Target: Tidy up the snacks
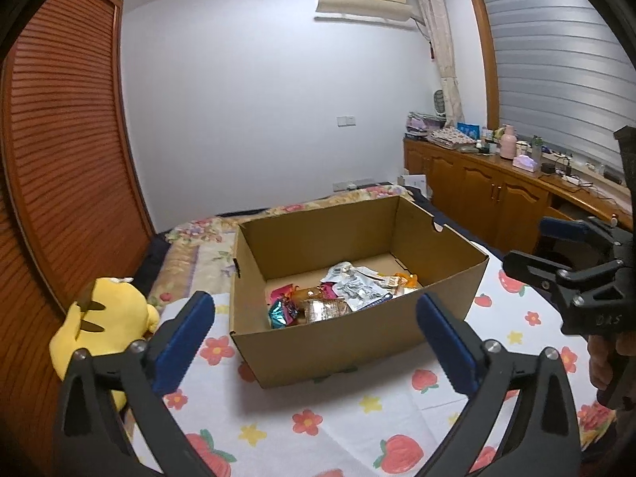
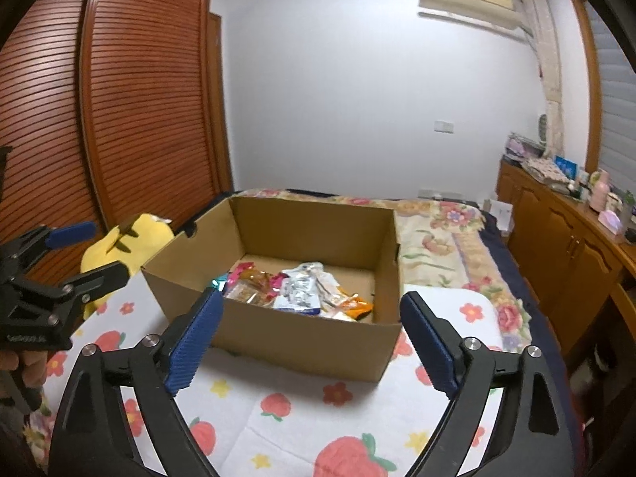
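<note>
An open brown cardboard box (image 1: 349, 342) stands on a white cloth printed with flowers and strawberries (image 1: 302, 421). Several snack packets (image 1: 342, 294) lie on its floor: a teal wrapper, a gold one, a silver-white pouch, an orange one. The same box (image 2: 302, 342) and snack packets (image 2: 302, 290) show in the right wrist view. My left gripper (image 1: 314, 338) is open in front of the box's near wall, with nothing between its blue pads. My right gripper (image 2: 310, 342) is open too, likewise short of the box and holding nothing. Each gripper appears at the edge of the other's view.
A yellow plush toy (image 1: 103, 318) lies at the cloth's left edge beside a slatted wooden wardrobe (image 1: 59, 151). A floral quilt (image 2: 445, 246) covers the bed behind the box. A wooden cabinet (image 1: 497, 190) with bottles and clutter runs along the right wall under the window.
</note>
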The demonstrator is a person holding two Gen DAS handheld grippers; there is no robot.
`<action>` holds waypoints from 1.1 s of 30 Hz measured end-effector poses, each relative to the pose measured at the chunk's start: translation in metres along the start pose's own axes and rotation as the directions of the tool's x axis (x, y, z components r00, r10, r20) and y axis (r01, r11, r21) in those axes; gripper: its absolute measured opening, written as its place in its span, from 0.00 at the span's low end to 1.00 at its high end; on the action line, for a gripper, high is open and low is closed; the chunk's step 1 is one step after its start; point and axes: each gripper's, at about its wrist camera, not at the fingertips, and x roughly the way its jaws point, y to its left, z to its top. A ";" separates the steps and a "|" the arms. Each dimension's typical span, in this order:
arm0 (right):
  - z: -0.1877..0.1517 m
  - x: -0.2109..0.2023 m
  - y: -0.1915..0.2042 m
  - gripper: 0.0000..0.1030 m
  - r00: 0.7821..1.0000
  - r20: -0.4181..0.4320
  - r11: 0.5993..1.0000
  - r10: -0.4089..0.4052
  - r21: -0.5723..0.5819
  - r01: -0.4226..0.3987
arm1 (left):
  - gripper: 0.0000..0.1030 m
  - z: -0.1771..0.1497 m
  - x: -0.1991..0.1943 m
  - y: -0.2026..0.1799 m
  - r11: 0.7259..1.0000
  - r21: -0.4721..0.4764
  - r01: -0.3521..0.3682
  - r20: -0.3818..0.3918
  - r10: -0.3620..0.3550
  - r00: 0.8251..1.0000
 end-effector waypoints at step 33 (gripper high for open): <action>-0.049 -0.111 -0.002 1.00 0.980 0.093 0.983 -0.178 0.066 0.172 | 1.00 -0.050 -0.076 -0.008 0.987 -0.132 -0.094 -0.037 0.090 0.995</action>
